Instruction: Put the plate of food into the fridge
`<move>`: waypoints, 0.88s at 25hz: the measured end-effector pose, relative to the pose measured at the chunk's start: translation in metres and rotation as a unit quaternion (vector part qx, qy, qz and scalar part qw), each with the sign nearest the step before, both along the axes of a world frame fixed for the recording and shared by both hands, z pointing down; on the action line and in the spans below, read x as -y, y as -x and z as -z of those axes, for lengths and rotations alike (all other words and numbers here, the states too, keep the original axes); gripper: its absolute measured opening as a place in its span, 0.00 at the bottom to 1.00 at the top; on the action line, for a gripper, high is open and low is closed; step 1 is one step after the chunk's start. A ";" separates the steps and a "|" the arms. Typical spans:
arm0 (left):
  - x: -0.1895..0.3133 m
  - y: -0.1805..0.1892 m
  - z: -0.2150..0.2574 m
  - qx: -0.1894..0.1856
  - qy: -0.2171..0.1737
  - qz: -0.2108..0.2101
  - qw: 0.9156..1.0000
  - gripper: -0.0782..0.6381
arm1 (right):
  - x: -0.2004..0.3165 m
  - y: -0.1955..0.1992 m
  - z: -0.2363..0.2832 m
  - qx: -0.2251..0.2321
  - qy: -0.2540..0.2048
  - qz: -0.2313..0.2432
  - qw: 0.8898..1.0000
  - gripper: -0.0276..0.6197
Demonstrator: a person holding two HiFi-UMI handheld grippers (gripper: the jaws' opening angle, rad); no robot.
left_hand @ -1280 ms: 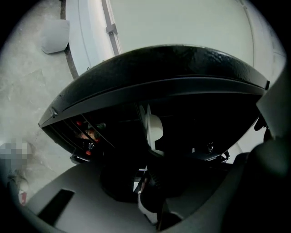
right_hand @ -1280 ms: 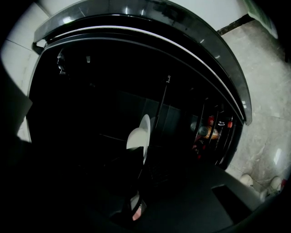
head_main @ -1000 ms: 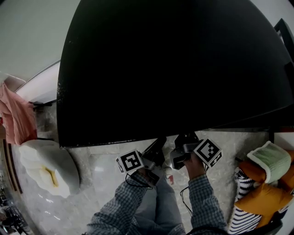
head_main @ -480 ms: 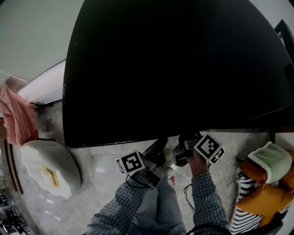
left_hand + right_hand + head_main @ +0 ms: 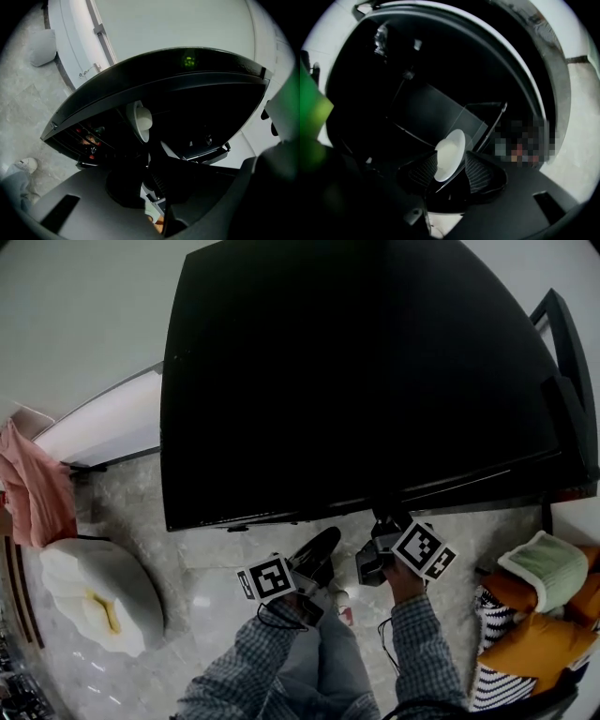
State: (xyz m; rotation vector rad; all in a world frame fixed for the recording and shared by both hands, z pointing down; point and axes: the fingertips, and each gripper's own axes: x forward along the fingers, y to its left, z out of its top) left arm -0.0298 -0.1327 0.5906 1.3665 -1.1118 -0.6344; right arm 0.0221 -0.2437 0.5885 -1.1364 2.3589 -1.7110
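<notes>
R gripper (image 5: 451, 161): jaws stood spread wide, having just been opening. Its ribbed black rubber pads (image 5: 477, 173) weren't clamping the plate (image 5: 452, 146). One pad had a clear gap to it. The other sat just beside the rim, and contact there couldn't be told. The plate was round, smooth and glossy white. It sat btwn the two pads at their tips, seen nearly edge-on, w/ a pale, soft-looking heap on its face. It appeared to rest on a clear glass shelf (image 5: 482, 119) running out just beyond the jaw tips, inside the fridge (image 5: 356, 381), a big matt-black box w/ a dark cavity.

L gripper (image 5: 323, 547): jaws looked pressed together, nothing pinched. One ribbed pad face showed tight against the dark opposite jaw. In the L gripper view the same plate lay ahead of and above the closed tips, apart from them, a thin white disc in the dark. A dark wire rack (image 5: 86, 138) w/ small reddish items sat off to one side of those tips.

In the head view both grippers sat side by side at the fridge's near edge, held by arms in checked sleeves (image 5: 417, 652). A pale veined marble floor (image 5: 216, 559) lay beneath the jaws. A white rounded cushion (image 5: 98, 592) sat well off on the L gripper's side.
</notes>
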 end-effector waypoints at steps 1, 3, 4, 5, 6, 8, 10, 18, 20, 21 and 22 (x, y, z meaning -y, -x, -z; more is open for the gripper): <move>0.001 -0.001 0.004 0.004 -0.004 -0.005 1.000 0.16 | -0.001 -0.003 0.005 -0.006 -0.012 0.005 1.000 0.31; 0.000 -0.002 0.013 0.021 -0.013 -0.019 1.000 0.16 | -0.007 -0.009 0.016 -0.026 -0.047 0.027 0.998 0.31; -0.002 -0.003 0.017 0.034 -0.019 -0.030 0.999 0.16 | -0.011 -0.011 0.022 -0.035 -0.065 0.039 0.997 0.31; -0.004 -0.004 0.023 0.048 -0.026 -0.043 0.998 0.16 | -0.016 -0.013 0.028 -0.041 -0.078 0.048 0.995 0.31; -0.005 -0.005 0.029 0.060 -0.036 -0.055 0.996 0.16 | -0.019 -0.015 0.033 -0.045 -0.086 0.052 0.994 0.30; -0.006 -0.007 0.041 0.077 -0.051 -0.073 0.993 0.15 | -0.025 -0.024 0.042 -0.056 -0.097 0.052 0.992 0.12; -0.008 -0.009 0.051 0.088 -0.061 -0.087 0.990 0.12 | -0.033 -0.030 0.049 -0.070 -0.108 0.059 0.990 0.05; -0.016 -0.024 0.100 0.149 -0.098 -0.146 0.973 0.12 | -0.065 -0.051 0.096 -0.101 -0.149 0.067 0.981 0.05; -0.019 -0.026 0.117 0.161 -0.112 -0.152 0.969 0.12 | -0.071 -0.054 0.108 -0.106 -0.152 0.071 0.980 0.05; -0.021 -0.026 0.124 0.169 -0.118 -0.155 0.966 0.12 | -0.074 -0.055 0.114 -0.110 -0.156 0.074 0.979 0.05; -0.022 -0.027 0.131 0.176 -0.124 -0.159 0.963 0.12 | -0.077 -0.056 0.120 -0.114 -0.162 0.078 0.977 0.05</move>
